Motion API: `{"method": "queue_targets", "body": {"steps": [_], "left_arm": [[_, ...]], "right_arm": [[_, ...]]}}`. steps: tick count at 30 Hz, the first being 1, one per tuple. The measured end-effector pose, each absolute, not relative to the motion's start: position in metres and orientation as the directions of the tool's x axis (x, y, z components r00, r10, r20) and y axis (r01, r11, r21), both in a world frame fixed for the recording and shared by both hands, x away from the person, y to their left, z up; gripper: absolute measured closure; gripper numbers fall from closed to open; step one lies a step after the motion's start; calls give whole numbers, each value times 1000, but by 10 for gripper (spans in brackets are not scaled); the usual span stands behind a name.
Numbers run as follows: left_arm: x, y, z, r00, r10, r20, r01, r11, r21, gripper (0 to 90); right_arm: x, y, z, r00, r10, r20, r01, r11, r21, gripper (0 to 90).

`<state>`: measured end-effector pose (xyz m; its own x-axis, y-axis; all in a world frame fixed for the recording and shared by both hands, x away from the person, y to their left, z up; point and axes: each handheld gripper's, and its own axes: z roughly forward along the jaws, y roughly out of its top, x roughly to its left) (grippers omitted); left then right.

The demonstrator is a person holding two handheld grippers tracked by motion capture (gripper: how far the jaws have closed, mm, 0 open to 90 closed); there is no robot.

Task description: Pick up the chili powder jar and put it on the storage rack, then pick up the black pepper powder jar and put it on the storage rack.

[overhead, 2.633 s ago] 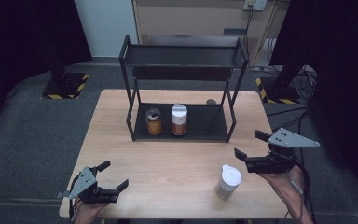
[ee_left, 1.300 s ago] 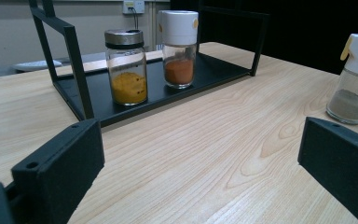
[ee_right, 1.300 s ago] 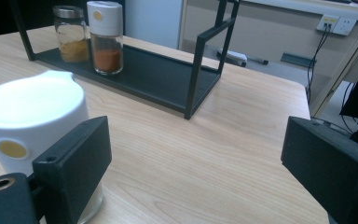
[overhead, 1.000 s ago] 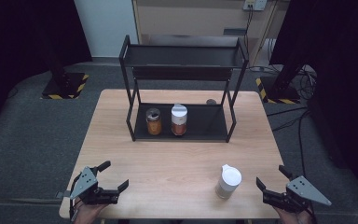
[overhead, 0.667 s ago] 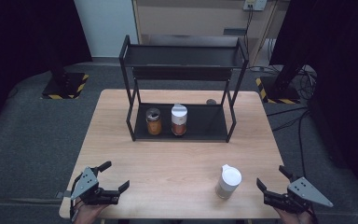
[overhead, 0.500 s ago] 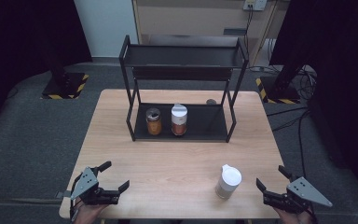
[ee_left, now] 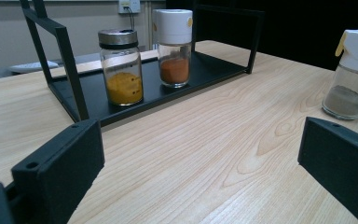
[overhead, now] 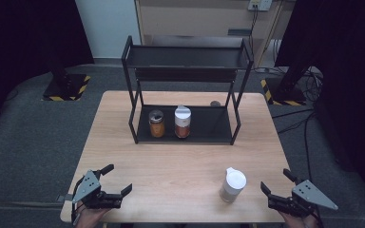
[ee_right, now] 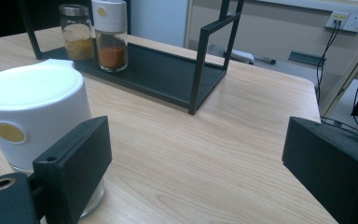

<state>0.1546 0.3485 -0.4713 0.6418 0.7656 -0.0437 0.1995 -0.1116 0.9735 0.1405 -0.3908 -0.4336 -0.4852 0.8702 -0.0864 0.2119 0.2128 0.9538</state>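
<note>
A black two-tier rack [overhead: 185,134] stands at the back of the wooden table [overhead: 180,161]. On its lower shelf sit a metal-lidded jar of yellow spice [overhead: 156,123] [ee_left: 120,66] [ee_right: 77,31] and a white-capped jar of orange spice [overhead: 182,121] [ee_left: 173,46] [ee_right: 109,34]. A third white-capped jar [overhead: 232,184] [ee_left: 354,73] [ee_right: 30,114] with grey contents stands alone near the front right. My left gripper [overhead: 116,179] [ee_left: 200,177] rests open at the front left corner. My right gripper [overhead: 275,182] [ee_right: 196,177] is open at the front right, just right of the lone jar, nothing between its jaws.
Dark carpeted floor surrounds the table. Two stands with yellow-black striped bases [overhead: 66,87] [overhead: 285,90] flank the far side. A cabinet with cables [overhead: 256,19] stands behind the rack. A small dark object [overhead: 215,103] lies on the table behind the rack's right leg.
The right gripper has come down from the right edge, beside the jar, to the front right corner. Over the last second nothing has moved.
</note>
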Motion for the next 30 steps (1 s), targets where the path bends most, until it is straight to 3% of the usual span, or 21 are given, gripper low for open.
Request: {"method": "queue_targets", "body": {"steps": [30], "left_arm": [[154, 349, -472, 635, 771, -51, 203, -102, 974, 0]], "right_arm": [[140, -390, -415, -505, 862, -42, 210, 170, 963, 52]]}}
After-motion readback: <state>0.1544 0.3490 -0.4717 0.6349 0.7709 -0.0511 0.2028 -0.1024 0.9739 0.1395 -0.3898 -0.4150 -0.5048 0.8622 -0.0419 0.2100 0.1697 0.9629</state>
